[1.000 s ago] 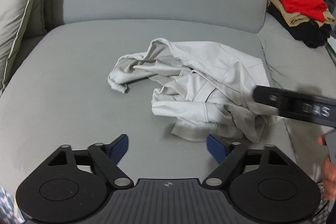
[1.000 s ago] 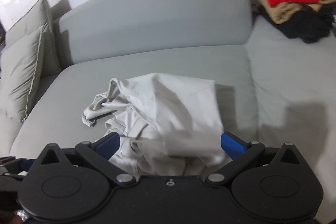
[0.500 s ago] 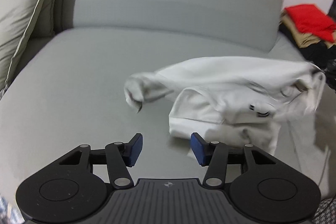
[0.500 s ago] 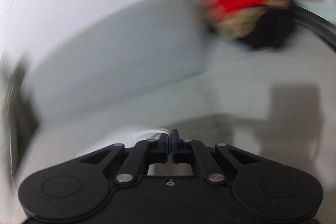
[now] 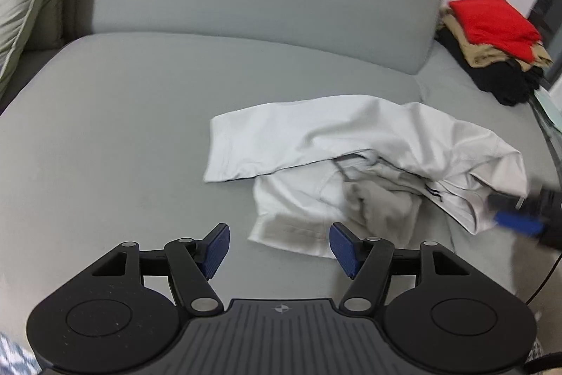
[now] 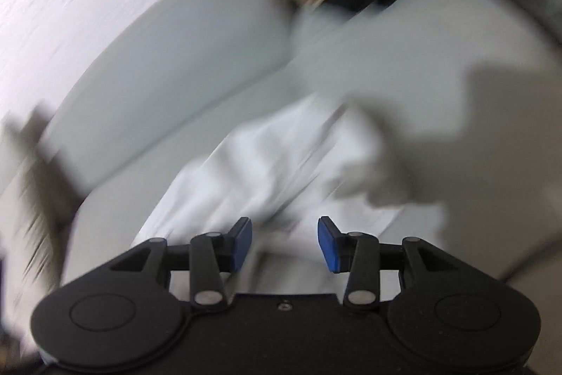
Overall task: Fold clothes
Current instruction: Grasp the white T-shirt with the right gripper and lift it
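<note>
Pale garment (image 5: 354, 150) rumpled at centre right of frame on grey sofa (image 5: 123, 129), part spread, part bunched. Left gripper (image 5: 279, 245) at lower centre, fingers apart, empty. Right gripper (image 6: 283, 243) over cloth, fingers apart, view blurred. Risk: pinching bunched double layers, dragging creases into fold.

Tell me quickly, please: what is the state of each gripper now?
Left gripper: open, holding nothing.
Right gripper: open, holding nothing, above the white garment.
</note>
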